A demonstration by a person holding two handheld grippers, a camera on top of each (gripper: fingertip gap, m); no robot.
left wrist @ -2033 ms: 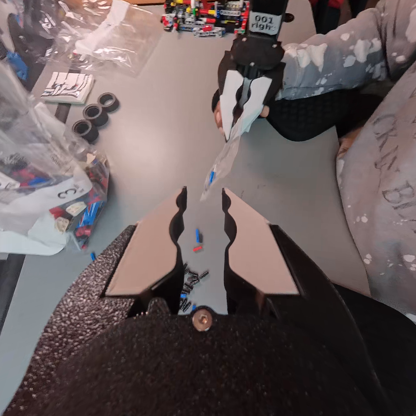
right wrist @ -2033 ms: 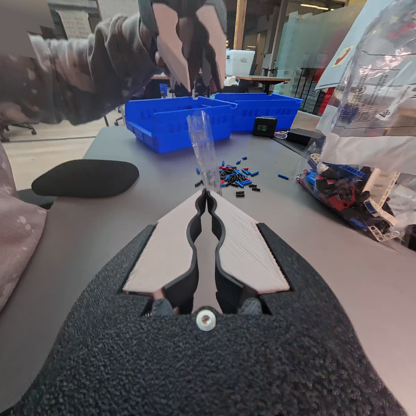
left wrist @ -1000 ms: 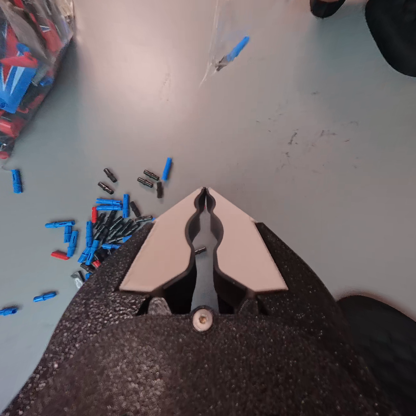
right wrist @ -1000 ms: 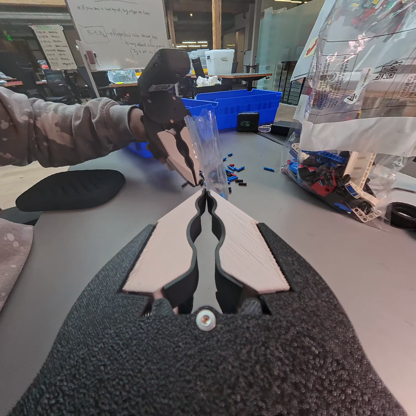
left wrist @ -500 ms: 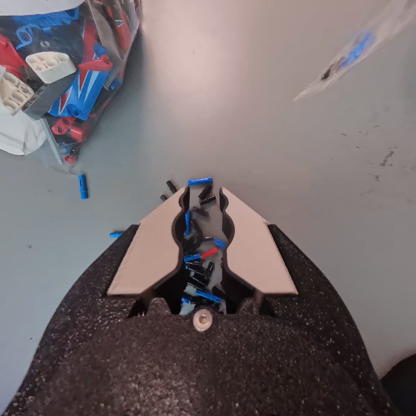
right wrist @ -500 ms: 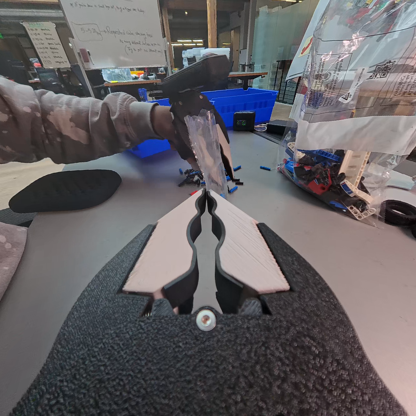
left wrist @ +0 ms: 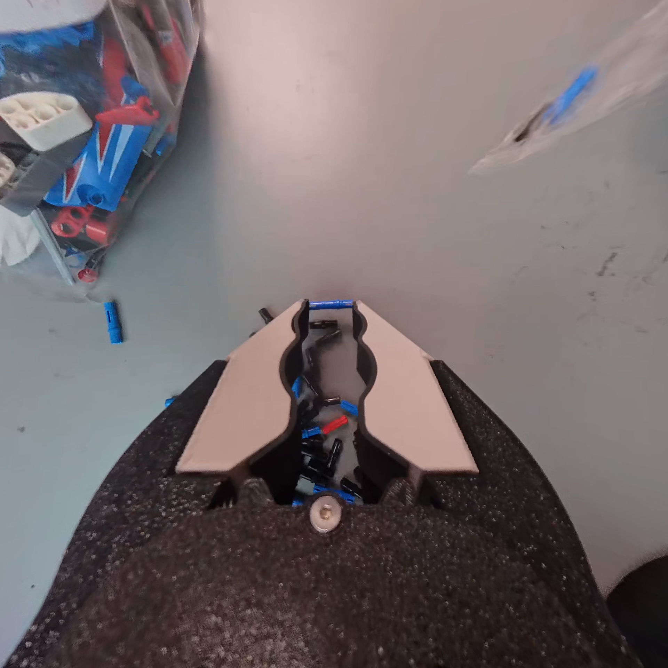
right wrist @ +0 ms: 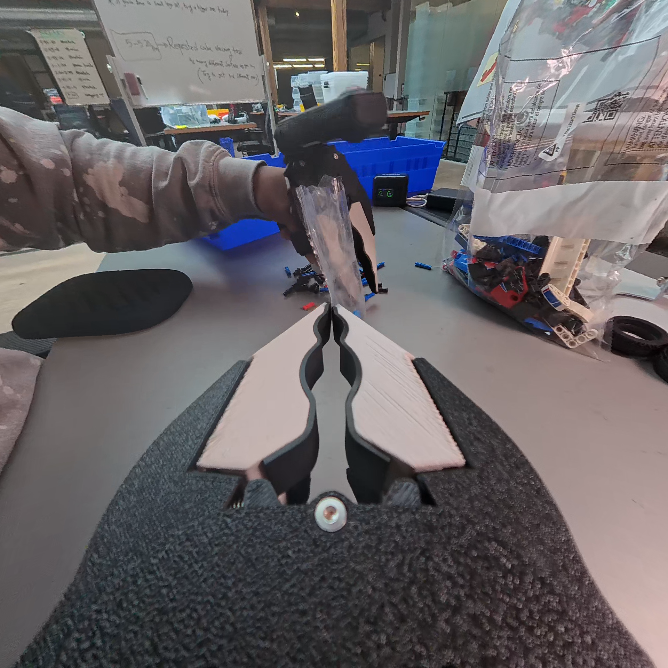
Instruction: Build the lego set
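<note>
My left gripper [left wrist: 330, 304] is low over a pile of small black, blue and red pins [left wrist: 318, 452] on the grey table [left wrist: 397, 180]. Its jaws are narrowly apart, and a blue pin [left wrist: 330, 303] spans the tips and touches both. My right gripper [right wrist: 332, 307] is shut on the bottom of a small clear bag [right wrist: 332, 245] and holds it upright. The bag also shows in the left wrist view [left wrist: 564, 115], blurred, with a blue pin in it. In the right wrist view the bag partly hides the left gripper's fingers [right wrist: 363, 231] over the pile [right wrist: 307, 280].
A large clear bag of blue, red, white and black parts [left wrist: 72, 144] lies left of the pile and also shows in the right wrist view [right wrist: 524, 282]. A loose blue pin [left wrist: 112, 321] lies nearby. Black tyres [right wrist: 636, 336], blue bins [right wrist: 390, 159] and a black pad [right wrist: 101, 303] surround the work area. My right fingertips sit around 20 cm from my left ones.
My left gripper came down from high above, over the pin pile, opened, then narrowed onto a blue pin at its tips. The right gripper kept holding the clear bag.
</note>
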